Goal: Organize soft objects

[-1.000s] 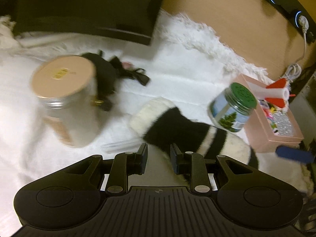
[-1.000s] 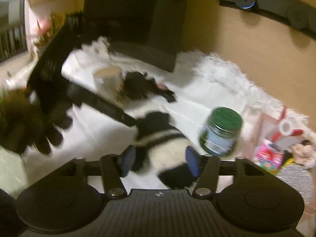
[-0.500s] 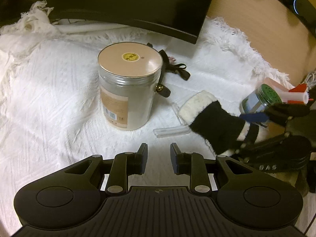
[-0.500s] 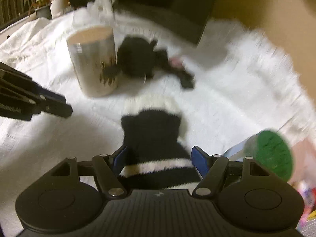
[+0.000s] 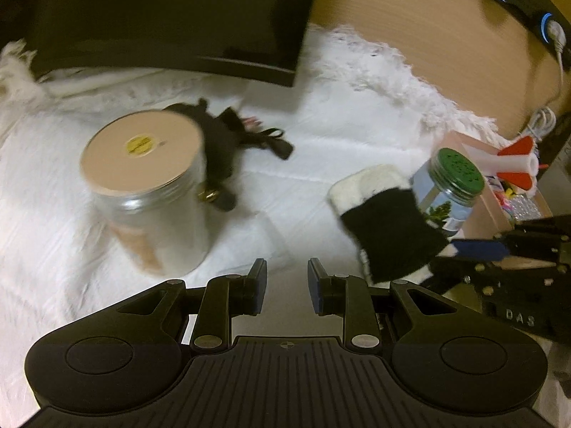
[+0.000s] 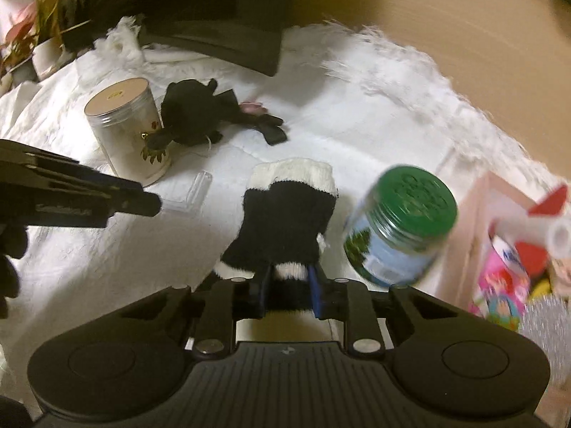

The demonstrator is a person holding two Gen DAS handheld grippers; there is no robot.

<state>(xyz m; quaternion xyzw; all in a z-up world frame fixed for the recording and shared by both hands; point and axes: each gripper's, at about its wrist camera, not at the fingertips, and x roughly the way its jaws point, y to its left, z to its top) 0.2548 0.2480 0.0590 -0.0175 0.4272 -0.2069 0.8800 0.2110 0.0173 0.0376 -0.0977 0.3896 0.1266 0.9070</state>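
A black and white striped sock (image 6: pixel 285 214) lies on the white cloth (image 6: pixel 89 249); it also shows in the left wrist view (image 5: pixel 385 224). My right gripper (image 6: pixel 288 287) is shut on the sock's near end and lifts it. A black plush toy (image 6: pixel 192 114) lies beside a tall clear jar with a tan lid (image 6: pixel 125 128); the toy (image 5: pixel 221 139) and jar (image 5: pixel 150 185) show in the left wrist view too. My left gripper (image 5: pixel 287 285) is open and empty, above bare cloth between jar and sock.
A green-lidded glass jar (image 6: pixel 399 228) stands right of the sock. A pink box (image 5: pixel 489 196) of small items sits at the right edge. A dark monitor base (image 5: pixel 178 35) stands at the back. A clear plastic piece (image 6: pixel 192 192) lies on the cloth.
My right gripper has closed on the sock's near end and raised it. My left gripper has drawn back a little; the view is blurred from movement.
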